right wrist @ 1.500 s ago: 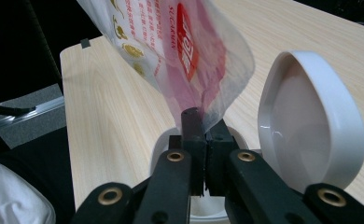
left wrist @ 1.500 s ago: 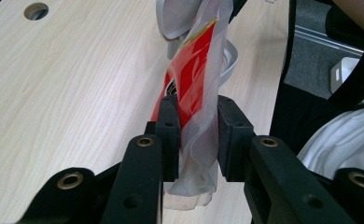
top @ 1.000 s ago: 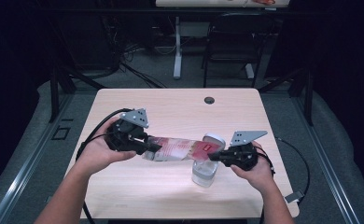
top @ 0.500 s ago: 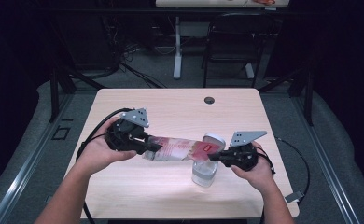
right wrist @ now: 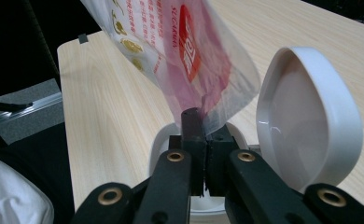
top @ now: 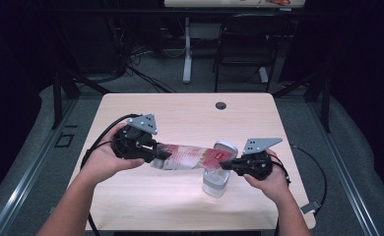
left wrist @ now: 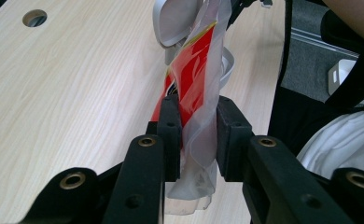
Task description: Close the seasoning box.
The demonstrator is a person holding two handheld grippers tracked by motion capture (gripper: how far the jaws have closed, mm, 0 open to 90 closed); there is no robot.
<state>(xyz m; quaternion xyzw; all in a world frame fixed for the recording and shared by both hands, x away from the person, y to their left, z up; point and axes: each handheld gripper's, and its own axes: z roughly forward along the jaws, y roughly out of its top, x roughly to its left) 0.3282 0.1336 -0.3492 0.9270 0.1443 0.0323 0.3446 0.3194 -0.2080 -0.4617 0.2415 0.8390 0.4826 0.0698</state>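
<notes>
Stretching a clear packet (top: 190, 156) printed "SUGAR" between them, left gripper (top: 156, 152) and right gripper (top: 228, 165) each clamp one end above the open jar (top: 215, 181) near the desk's (top: 180, 108) front edge.

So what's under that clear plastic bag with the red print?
Under the clear plastic bag with red print, near the right gripper, stands a clear jar with its white hinged lid flipped open. The jar's inside is hidden by the bag and jaws.
</notes>
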